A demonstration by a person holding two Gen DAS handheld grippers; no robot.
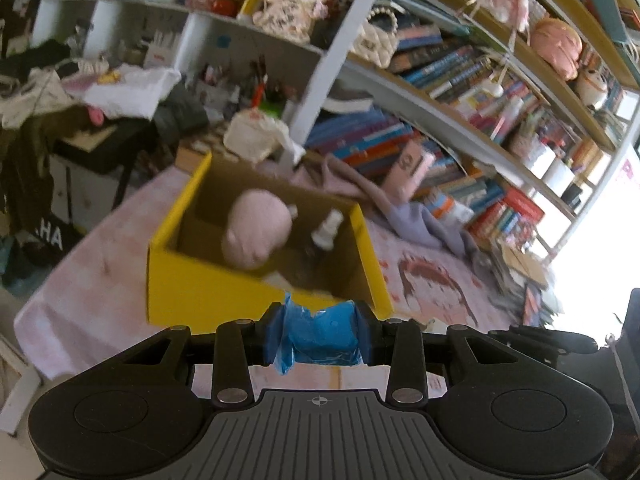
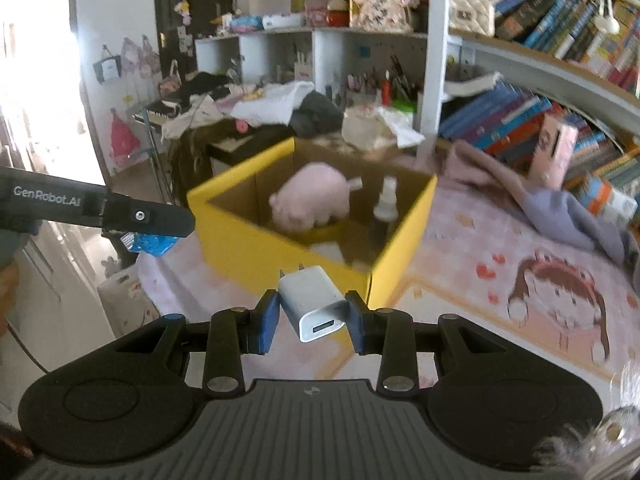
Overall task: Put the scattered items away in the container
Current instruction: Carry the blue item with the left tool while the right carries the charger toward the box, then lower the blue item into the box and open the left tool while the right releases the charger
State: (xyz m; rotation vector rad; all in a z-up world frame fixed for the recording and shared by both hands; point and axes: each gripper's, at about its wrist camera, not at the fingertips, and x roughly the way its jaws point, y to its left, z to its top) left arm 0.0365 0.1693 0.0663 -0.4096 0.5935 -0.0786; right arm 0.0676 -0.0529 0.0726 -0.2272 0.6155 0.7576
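Yellow cardboard box (image 2: 256, 244) on pink cartoon sheet (image 2: 500, 280) holds pink plush (image 2: 310, 200) and small bottle (image 2: 386, 204); right hand-held gripper (image 2: 312, 320) clamps white USB charger (image 2: 314, 306), left hand-held gripper (image 1: 318, 334) clamps blue packet (image 1: 320, 334), both near box

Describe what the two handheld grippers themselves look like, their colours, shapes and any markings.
Both match: the left gripper and right gripper have blue fingers on black linkage bars with silver pivot rivets, two round black discs, and a ribbed grey centre plate with a small emblem. Seen from the right wrist view, the left gripper's black side reads "GenRobot.AI" in white. No cables or sleeves are clearly visible.
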